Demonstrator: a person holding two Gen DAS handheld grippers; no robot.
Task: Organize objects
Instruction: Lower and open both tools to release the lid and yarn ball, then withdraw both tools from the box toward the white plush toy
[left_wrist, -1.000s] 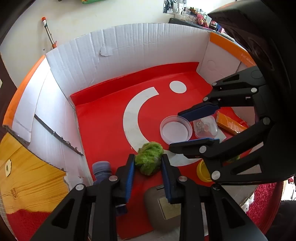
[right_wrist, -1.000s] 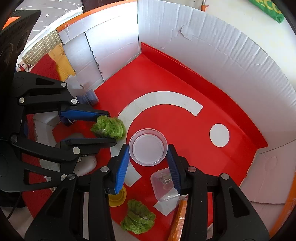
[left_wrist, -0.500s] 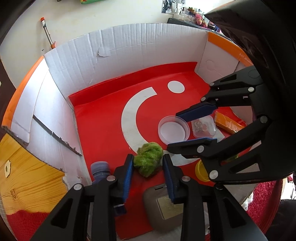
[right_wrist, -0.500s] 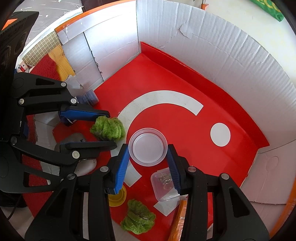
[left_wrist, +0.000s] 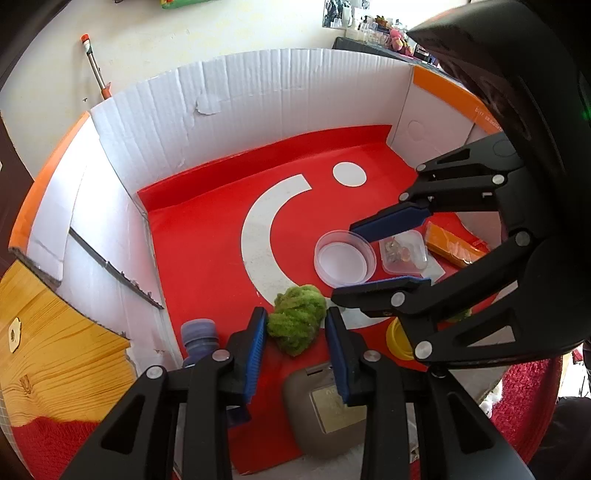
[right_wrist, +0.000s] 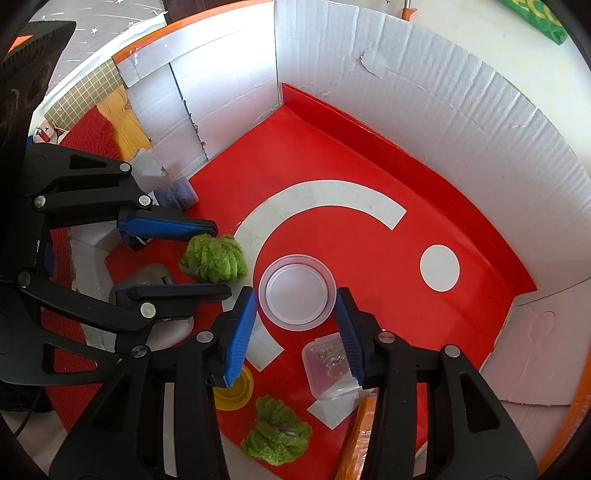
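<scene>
A green fuzzy ball (left_wrist: 297, 317) lies on the red mat (left_wrist: 207, 251) between the open fingers of my left gripper (left_wrist: 295, 325); it also shows in the right wrist view (right_wrist: 213, 258). A clear round container (right_wrist: 297, 291) sits between the open fingers of my right gripper (right_wrist: 295, 306); it shows in the left wrist view (left_wrist: 344, 257) too. Neither gripper touches its object that I can see. A second green fuzzy ball (right_wrist: 277, 432) lies below the right gripper.
White cardboard walls (left_wrist: 258, 110) ring the mat. A small clear box with bits inside (right_wrist: 328, 363), a yellow lid (right_wrist: 232, 387), an orange packet (left_wrist: 452, 247), a blue-capped bottle (left_wrist: 197, 338) and a grey device (left_wrist: 325, 406) lie near the front.
Both grippers have stayed almost still. The left gripper's fingers have opened a little around the green ball.
</scene>
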